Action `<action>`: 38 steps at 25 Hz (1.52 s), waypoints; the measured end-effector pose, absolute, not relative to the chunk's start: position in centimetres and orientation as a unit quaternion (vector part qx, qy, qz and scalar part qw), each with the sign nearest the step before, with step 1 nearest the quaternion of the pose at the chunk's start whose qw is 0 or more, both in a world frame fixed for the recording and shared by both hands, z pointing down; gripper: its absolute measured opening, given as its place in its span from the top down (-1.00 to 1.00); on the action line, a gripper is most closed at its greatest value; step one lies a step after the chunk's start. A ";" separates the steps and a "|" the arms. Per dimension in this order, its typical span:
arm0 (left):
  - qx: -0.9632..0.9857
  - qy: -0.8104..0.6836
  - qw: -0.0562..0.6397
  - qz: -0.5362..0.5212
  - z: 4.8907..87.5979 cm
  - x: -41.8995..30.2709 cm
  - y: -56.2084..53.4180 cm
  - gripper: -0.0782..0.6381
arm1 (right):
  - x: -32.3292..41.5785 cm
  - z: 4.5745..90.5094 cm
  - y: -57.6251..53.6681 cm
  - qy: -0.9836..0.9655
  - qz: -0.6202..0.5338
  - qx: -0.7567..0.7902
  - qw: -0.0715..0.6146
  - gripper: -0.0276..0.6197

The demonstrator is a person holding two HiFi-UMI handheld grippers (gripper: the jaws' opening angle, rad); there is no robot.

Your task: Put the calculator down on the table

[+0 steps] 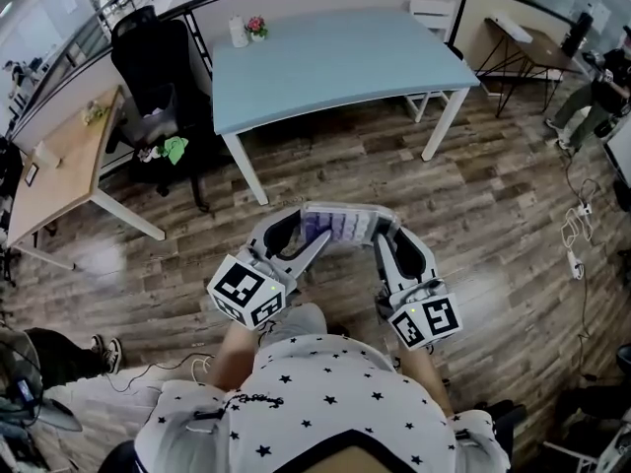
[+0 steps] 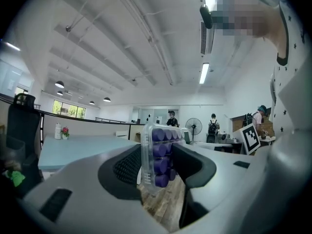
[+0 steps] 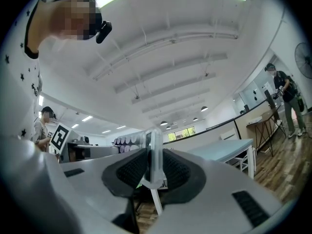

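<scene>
Clamping the calculator (image 1: 341, 227), left tongs (image 1: 314, 238) and right tongs (image 1: 381, 235) cover its ends.

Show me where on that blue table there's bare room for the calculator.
Nearly all of the light blue table is bare, from its near edge to the right corner. Only the far left corner is taken, by a small flower pot and a white bottle beside it.

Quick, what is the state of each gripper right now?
Left gripper: closed, holding one end of the calculator.
Right gripper: closed, holding the calculator's other end.
</scene>
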State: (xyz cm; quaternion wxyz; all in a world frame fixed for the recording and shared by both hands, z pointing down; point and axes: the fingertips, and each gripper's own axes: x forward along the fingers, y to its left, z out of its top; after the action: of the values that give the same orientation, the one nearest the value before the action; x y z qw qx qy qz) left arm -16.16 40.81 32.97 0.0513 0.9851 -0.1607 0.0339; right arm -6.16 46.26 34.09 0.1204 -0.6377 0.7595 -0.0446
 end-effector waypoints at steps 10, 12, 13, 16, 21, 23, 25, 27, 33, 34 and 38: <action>0.987 -0.144 0.063 0.038 34.0 -13.4 39.0 0.21 | -3.6 35.1 44.9 0.746 -0.058 -0.653 0.115 0.62; 0.988 -0.135 0.065 0.036 34.3 -12.5 37.9 0.21 | -2.8 35.3 43.9 0.740 -0.058 -0.661 0.113 0.62; 0.989 -0.131 0.066 0.034 34.3 -12.0 37.2 0.21 | -2.4 35.3 43.3 0.737 -0.058 -0.665 0.111 0.62; 0.990 -0.118 0.066 0.028 34.3 -10.4 35.1 0.21 | -1.0 35.4 41.5 0.728 -0.057 -0.674 0.109 0.62; 0.992 -0.105 0.072 0.023 34.5 -8.6 30.9 0.21 | 0.7 35.4 37.4 0.719 -0.058 -0.685 0.102 0.62; 0.992 -0.104 0.075 0.022 34.4 -8.1 29.0 0.21 | 1.2 35.3 35.6 0.718 -0.059 -0.686 0.101 0.62; 0.991 -0.104 0.077 0.022 34.3 -7.8 27.2 0.21 | 1.5 35.2 33.7 0.718 -0.061 -0.686 0.099 0.62; 0.991 -0.106 0.078 0.021 34.2 -7.8 25.4 0.21 | 1.5 35.1 31.9 0.719 -0.063 -0.686 0.098 0.62; 0.990 -0.111 0.083 0.020 34.2 -7.8 20.3 0.21 | 1.6 35.1 26.8 0.720 -0.073 -0.684 0.091 0.62; 0.990 -0.111 0.085 0.020 34.2 -7.7 19.5 0.21 | 1.6 35.0 26.0 0.720 -0.074 -0.684 0.090 0.62; 0.990 -0.110 0.090 0.015 34.2 -7.8 16.5 0.21 | 1.6 35.0 22.9 0.720 -0.075 -0.686 0.081 0.63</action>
State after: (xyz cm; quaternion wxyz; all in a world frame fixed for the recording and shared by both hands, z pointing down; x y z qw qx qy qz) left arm -7.77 16.51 34.25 0.0899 0.9897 -0.1104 0.0154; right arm 1.61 22.91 34.96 0.0805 -0.6855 0.7197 -0.0749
